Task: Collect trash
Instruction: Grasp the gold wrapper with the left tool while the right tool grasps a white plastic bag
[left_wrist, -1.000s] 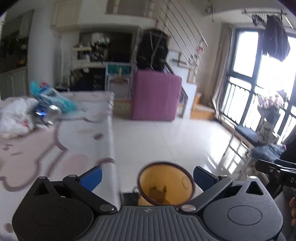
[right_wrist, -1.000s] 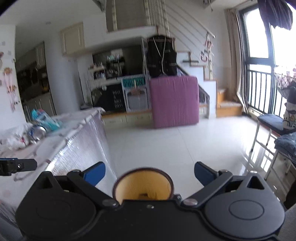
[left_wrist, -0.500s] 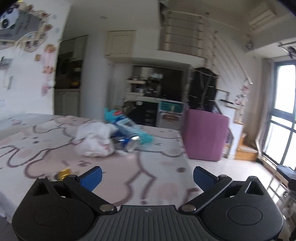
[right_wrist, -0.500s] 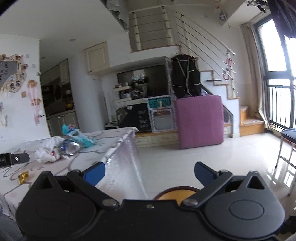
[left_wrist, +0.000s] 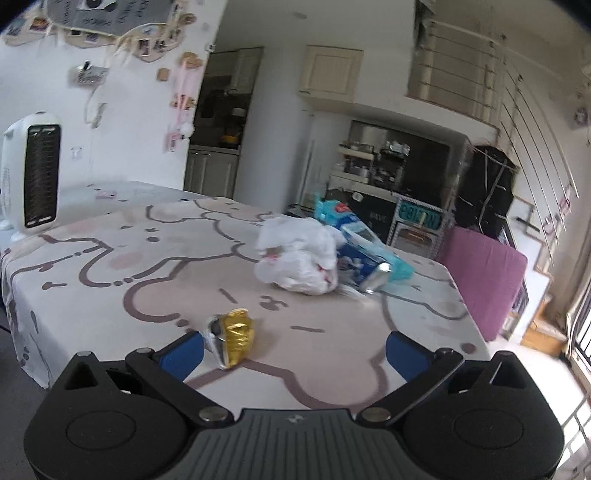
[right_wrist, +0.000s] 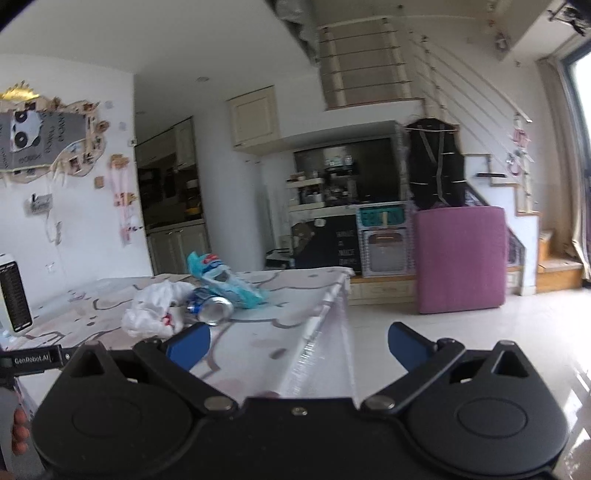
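Note:
Trash lies on a table (left_wrist: 110, 258) with a pink cartoon cloth. A crumpled gold foil wrapper (left_wrist: 232, 341) lies near the front edge, just right of my left gripper's left finger. Further back are a crumpled white plastic bag (left_wrist: 299, 258), a blue drink can (left_wrist: 369, 275) on its side and a teal-blue snack packet (left_wrist: 354, 229). My left gripper (left_wrist: 293, 350) is open and empty above the table's front. My right gripper (right_wrist: 297, 343) is open and empty at the table's right edge; the bag (right_wrist: 155, 310), can (right_wrist: 212, 308) and packet (right_wrist: 221, 280) lie ahead to its left.
A white heater (left_wrist: 31, 177) stands at the table's far left. A purple upright cushion (right_wrist: 460, 258) stands on the tiled floor right of the table, before a staircase. The left gripper's body (right_wrist: 29, 360) shows at the right wrist view's left edge.
Both grippers have lifted away from the yellow bin below, which has left both views, and swung left toward the table. The table's trash now lies in front of both.

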